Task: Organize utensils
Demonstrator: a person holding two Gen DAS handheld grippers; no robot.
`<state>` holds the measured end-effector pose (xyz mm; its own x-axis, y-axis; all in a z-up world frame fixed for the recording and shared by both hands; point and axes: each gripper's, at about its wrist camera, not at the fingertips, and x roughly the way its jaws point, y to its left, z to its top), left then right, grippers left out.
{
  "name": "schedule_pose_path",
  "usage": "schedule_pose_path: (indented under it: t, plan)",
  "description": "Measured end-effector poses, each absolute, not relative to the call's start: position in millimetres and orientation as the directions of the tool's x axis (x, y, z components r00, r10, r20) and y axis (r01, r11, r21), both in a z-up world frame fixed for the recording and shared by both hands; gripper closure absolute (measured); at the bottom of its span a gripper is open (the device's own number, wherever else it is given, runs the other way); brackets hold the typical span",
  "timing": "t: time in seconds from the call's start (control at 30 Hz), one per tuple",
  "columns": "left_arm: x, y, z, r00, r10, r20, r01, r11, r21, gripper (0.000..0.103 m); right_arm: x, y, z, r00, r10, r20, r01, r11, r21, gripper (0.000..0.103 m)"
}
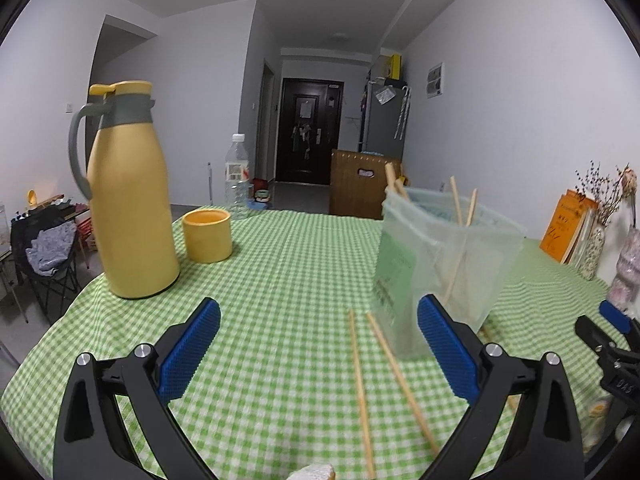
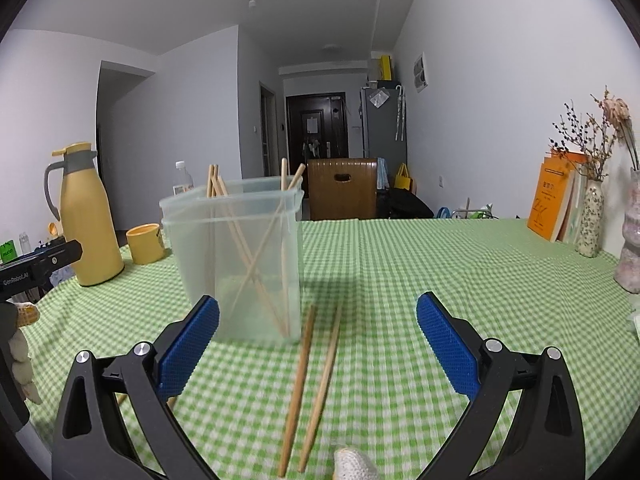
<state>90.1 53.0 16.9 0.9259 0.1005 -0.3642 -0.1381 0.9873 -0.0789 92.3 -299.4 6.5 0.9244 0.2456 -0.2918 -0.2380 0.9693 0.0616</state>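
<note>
A clear plastic container (image 2: 236, 256) stands on the green checked tablecloth (image 2: 440, 264) with several wooden chopsticks (image 2: 256, 256) leaning inside it. Two loose chopsticks (image 2: 316, 384) lie side by side on the cloth just right of the container. My right gripper (image 2: 318, 344) is open and empty, its jaws standing to either side of that pair. In the left wrist view the container (image 1: 440, 264) is ahead right, with two loose chopsticks (image 1: 380, 384) on the cloth before it. My left gripper (image 1: 320, 344) is open and empty. The right gripper (image 1: 616, 344) shows at the right edge.
A tall yellow thermos jug (image 1: 128, 196) and a yellow cup (image 1: 207, 235) stand at the left with a water bottle (image 1: 237, 176) behind. Orange books (image 2: 552, 200) and vases of dried flowers (image 2: 592, 216) line the right wall. The table edge curves away at the left.
</note>
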Motion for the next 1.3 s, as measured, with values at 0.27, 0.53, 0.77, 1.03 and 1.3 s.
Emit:
schedule_pose_path:
  t: [0.27,0.53,0.77,1.03,1.3]
  plan:
    - [90,73,-8,0.915,0.159,-0.371,-0.201,0.977,-0.077,0.007,84,-304,-6,0.942,0.195,-0.274,-0.191,0.981,0.039,0.008]
    - [91,84,-23,0.912,0.202,-0.358,-0.243,0.967,-0.073,0.007,78,-307,-4,0.96,0.17,-0.222,-0.165,0.985,0.04,0.008]
    - [92,85,-25,0.913,0.208,-0.35,-0.248,0.966,-0.075,0.007,74,-302,-4,0.962,0.168,-0.213,-0.169,0.986,0.015,0.008]
    - [88,72,-22,0.918,0.23,-0.323,-0.25,0.968,-0.024,0.007,72,-304,-5,0.967,0.152,-0.203,-0.153,0.988,0.014,0.008]
    - [84,72,-20,0.922,0.243,-0.3,-0.263,0.965,-0.026,0.007,68,-304,-5,0.97,0.153,-0.187,-0.153,0.988,0.014,0.008]
